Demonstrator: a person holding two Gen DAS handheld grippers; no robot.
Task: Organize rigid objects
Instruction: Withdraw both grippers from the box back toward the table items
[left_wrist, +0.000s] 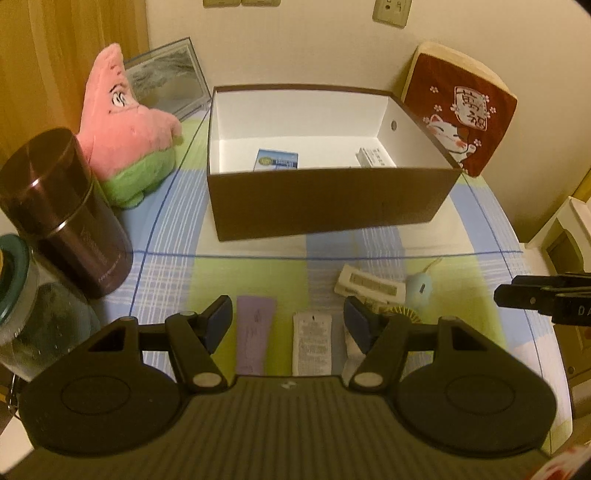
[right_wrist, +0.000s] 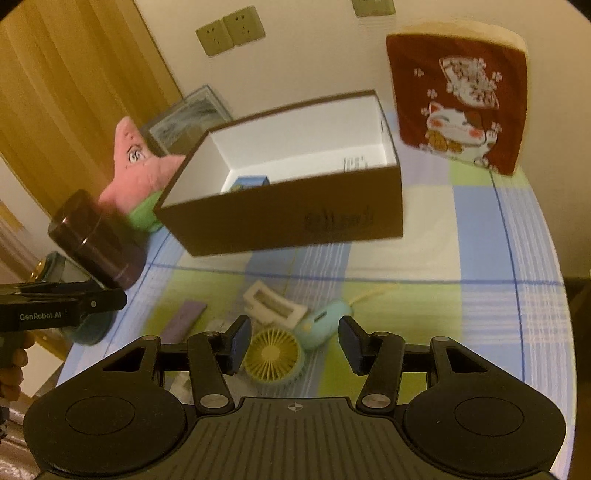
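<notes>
**Sorting in progress, both grippers empty**

Thermos (left_wrist: 70, 218) stands at far left, beside our pink plush (left_wrist: 125, 129). We find the left gripper (left_wrist: 288, 321) spread wide over a purple tube (left_wrist: 255, 336) and white packet (left_wrist: 312, 343), gripping neither. Behind stands the brown box (left_wrist: 325, 206), two cartons inside. Our right gripper (right_wrist: 291, 345) hangs apart above the yellow fan (right_wrist: 271, 356), empty.

Desk (left_wrist: 258, 266) w/ checked blue/green/white cloth under clear cover. Far centre: open brown box (left_wrist: 325, 206). Far left: pink plush (left_wrist: 129, 125), dark flask (left_wrist: 70, 218), glass jar (left_wrist: 26, 306). Far right: red cat-print cushion (left_wrist: 461, 110). Near: purple strip (left_wrist: 255, 336), white label card (left_wrist: 312, 343), white tray (left_wrist: 369, 286), yellow mini fan (right_wrist: 271, 356), light-blue mouse-shaped item (right_wrist: 321, 326).
</notes>
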